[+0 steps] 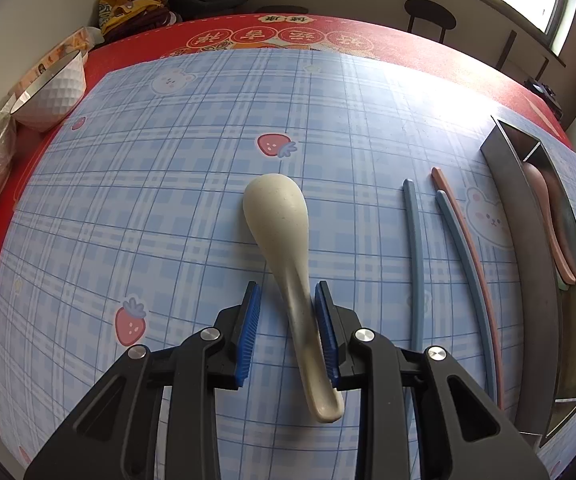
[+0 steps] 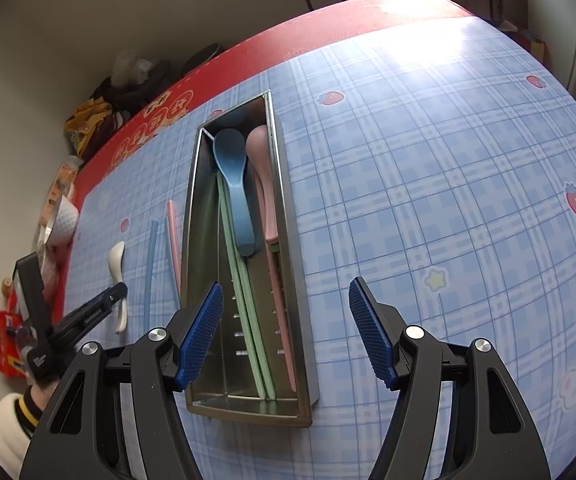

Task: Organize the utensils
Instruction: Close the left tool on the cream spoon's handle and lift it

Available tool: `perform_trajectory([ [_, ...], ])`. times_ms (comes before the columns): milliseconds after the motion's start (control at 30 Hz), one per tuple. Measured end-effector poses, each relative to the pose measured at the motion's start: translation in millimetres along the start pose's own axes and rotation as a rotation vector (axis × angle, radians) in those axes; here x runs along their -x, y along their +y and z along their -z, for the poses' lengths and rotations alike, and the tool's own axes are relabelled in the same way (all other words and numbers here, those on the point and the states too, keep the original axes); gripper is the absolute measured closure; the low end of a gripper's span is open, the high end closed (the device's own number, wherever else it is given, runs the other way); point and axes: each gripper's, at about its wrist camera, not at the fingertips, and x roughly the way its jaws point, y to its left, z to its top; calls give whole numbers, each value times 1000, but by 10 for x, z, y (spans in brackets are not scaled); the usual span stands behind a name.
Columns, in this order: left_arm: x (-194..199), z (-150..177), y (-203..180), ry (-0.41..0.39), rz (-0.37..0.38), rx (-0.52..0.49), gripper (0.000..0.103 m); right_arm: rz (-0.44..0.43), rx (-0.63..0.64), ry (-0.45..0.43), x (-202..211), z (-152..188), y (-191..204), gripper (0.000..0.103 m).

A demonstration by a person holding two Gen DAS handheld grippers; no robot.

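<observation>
The left gripper [image 1: 287, 328] has its blue fingers [image 1: 250, 332] partly open around the handle of the cream-white plastic soup spoon [image 1: 278, 236]. One pad seems to touch the handle and the other stands off, so nothing is squeezed yet. The spoon lies flat on the blue checked tabletop [image 1: 168, 208], bowl pointing to 12 o'clock.

At 3 o'clock from it lie two long blue chopsticks [image 1: 415, 248] and a pink chopstick [image 1: 461, 220], then the long shiny metal tray [image 1: 527, 216].

The right gripper [image 2: 286, 332] hangs wide open over that tray's near end, holding nothing. Inside are a blue spoon [image 2: 234, 176], a pink spoon [image 2: 262, 160] and green chopsticks [image 2: 244, 288].

The spoon handle looks smooth and slopes, so if the fingers close off-centre it could twist or slip out.

Big Chinese letters sit on the red cloth [image 1: 248, 36] at 12 o'clock, upside down, and I cannot read them.
</observation>
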Motion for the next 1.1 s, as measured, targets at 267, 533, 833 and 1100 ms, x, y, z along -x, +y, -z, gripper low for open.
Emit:
perform_trajectory([
  [267,136,57,241,8,58,68,90,-2,3,-12,32,15,43,39],
  [533,481,223,523,-38,95,94,90,-15,67,-6,-49,43,396,39],
  [833,708,366,856,-96,129,112,90,-21,289,30,-275,144,1249,40],
  [1100,817,463,1174,-133,143,122,90,3,480,120,-795,376,1954,51],
])
